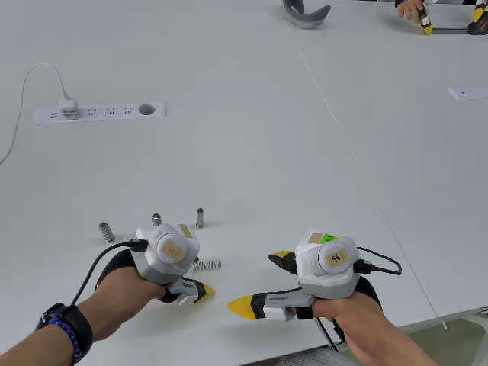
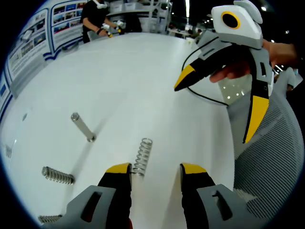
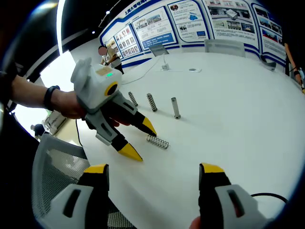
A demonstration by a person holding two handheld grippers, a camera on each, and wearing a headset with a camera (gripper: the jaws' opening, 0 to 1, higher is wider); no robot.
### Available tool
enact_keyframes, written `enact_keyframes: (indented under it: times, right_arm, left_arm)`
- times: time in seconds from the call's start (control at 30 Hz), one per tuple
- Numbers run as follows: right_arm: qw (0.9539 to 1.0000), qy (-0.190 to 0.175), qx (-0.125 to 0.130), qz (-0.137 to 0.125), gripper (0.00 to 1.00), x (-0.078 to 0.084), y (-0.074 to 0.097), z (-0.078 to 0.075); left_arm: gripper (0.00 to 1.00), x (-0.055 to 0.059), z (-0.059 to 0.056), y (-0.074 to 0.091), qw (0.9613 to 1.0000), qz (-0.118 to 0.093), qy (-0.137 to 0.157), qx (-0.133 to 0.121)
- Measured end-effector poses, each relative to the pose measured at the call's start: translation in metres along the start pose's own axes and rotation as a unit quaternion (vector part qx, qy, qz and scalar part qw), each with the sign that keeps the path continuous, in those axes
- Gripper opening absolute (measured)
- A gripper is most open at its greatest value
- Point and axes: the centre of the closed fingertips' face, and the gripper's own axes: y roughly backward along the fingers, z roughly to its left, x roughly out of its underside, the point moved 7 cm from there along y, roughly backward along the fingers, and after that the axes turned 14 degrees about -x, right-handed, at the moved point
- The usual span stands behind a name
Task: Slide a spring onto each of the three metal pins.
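Observation:
A loose spring (image 1: pixel 206 264) lies flat on the white table (image 1: pixel 252 145), just ahead of my left gripper (image 1: pixel 197 280). In the left gripper view the spring (image 2: pixel 142 155) rests beyond the tip of the left jaw, outside the gap, and the left gripper (image 2: pixel 156 169) is open. A bare metal pin (image 1: pixel 200 217) stands upright behind it. Two more pins (image 3: pixel 151 101) (image 3: pixel 132 98) each carry a spring. My right gripper (image 1: pixel 261 282) is open wide and holds nothing, pointing left toward the left gripper (image 3: pixel 139 140). The loose spring (image 3: pixel 157 141) sits by that gripper's tips.
A white power strip (image 1: pixel 99 112) with a plug and cable lies at the back left. A grey curved object (image 1: pixel 305 14) and another person's hands with tools (image 1: pixel 419 15) are at the far edge. The table's front edge (image 1: pixel 427 320) runs close on the right.

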Motion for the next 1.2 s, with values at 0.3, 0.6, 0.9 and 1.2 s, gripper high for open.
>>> enact_keyframes:
  times: [0.3, 0.6, 0.9, 1.2]
  right_arm:
    - [1.0000, 0.000, 0.000, -0.002, 0.78, -0.003, 0.001, -0.001]
    - [1.0000, -0.007, -0.001, -0.004, 0.77, 0.000, 0.001, 0.001]
    - [0.9993, -0.026, -0.007, -0.027, 0.76, -0.002, 0.000, 0.003]
    - [0.9989, -0.033, -0.012, -0.030, 0.73, -0.001, -0.004, 0.003]
  left_arm:
    - [0.25, -0.004, 0.002, -0.006, 0.9994, -0.003, 0.003, -0.035]
    - [0.11, 0.000, 0.006, -0.003, 0.9978, 0.013, 0.000, -0.065]
    - [0.10, 0.008, 0.004, 0.014, 0.9972, 0.017, 0.029, -0.067]
    - [0.10, 0.017, 0.004, 0.031, 0.9961, 0.010, 0.047, -0.074]
